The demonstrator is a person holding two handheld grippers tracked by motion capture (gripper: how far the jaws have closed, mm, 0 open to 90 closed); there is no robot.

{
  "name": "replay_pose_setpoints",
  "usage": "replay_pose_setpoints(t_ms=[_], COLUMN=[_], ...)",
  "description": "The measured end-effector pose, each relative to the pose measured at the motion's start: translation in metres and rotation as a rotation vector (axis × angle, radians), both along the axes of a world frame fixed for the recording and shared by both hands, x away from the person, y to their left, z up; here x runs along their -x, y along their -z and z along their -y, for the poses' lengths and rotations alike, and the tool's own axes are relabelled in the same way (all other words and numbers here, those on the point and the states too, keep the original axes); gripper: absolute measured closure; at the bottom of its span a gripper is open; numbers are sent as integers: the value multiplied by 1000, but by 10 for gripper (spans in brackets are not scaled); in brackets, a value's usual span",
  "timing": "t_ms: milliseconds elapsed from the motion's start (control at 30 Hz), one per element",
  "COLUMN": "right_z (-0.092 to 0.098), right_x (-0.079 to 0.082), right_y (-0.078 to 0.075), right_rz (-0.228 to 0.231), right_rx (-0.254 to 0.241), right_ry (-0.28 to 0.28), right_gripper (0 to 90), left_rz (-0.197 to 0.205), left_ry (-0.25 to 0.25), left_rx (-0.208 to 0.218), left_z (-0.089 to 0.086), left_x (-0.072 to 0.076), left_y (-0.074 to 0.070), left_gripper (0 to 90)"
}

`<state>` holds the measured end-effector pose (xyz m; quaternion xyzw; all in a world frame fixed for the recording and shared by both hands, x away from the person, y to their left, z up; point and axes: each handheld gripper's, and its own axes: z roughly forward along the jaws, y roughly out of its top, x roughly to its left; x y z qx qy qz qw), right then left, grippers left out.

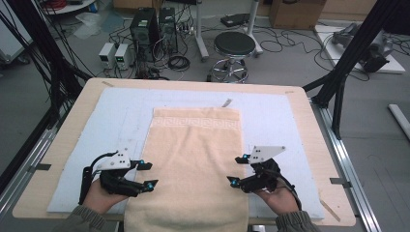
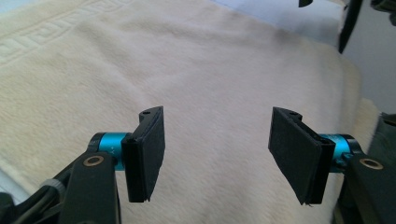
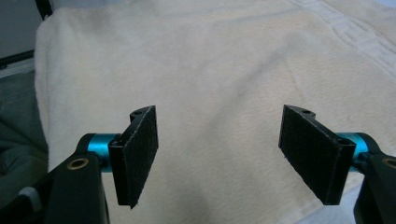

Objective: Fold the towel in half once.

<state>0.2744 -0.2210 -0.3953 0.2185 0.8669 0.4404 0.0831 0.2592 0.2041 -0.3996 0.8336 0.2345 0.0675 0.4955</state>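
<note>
A cream towel [image 1: 191, 159] with a patterned band at its far end lies lengthwise on the pale blue mat [image 1: 270, 116], its near end hanging over the table's front edge. My left gripper [image 1: 148, 175] hovers at the towel's left edge, open, jaws pointing right. My right gripper [image 1: 237, 170] hovers at the towel's right edge, open, jaws pointing left. In the left gripper view the towel [image 2: 196, 79] spreads beyond the open left gripper [image 2: 217, 156]. In the right gripper view the towel [image 3: 219, 70] lies beyond the open right gripper [image 3: 219, 156]. Nothing is between either pair of jaws.
The mat covers a wooden table [image 1: 309, 145]. Behind the table stand a black stool [image 1: 234, 48], computer towers [image 1: 153, 29] and loose cables on the floor. Black frame posts [image 1: 355, 48] rise at the right and left.
</note>
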Motion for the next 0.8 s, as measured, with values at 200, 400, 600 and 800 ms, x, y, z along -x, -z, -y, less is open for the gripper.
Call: replay_pose_setpoints(t_ms=[200,400,600,800], right_z=[6,13,13,11], right_x=[-27,-61,-99,-131], right_y=[-15,-27,-34,-23], right_rz=[9,21,27,10], right_rx=[-5,-31,-8,-6], right_ry=[47,100,131,183], right_gripper=[277,283,298,311], left_rz=[2,0,-11,-23], left_ry=[-91,-162,-205,-293], left_rx=[51,43,23,-16], left_z=[-2,-8,-10,-14], left_x=[-34,-74,-108,-133], left_y=[-17,-21,-23,-13], left_gripper=[379,407,430,443])
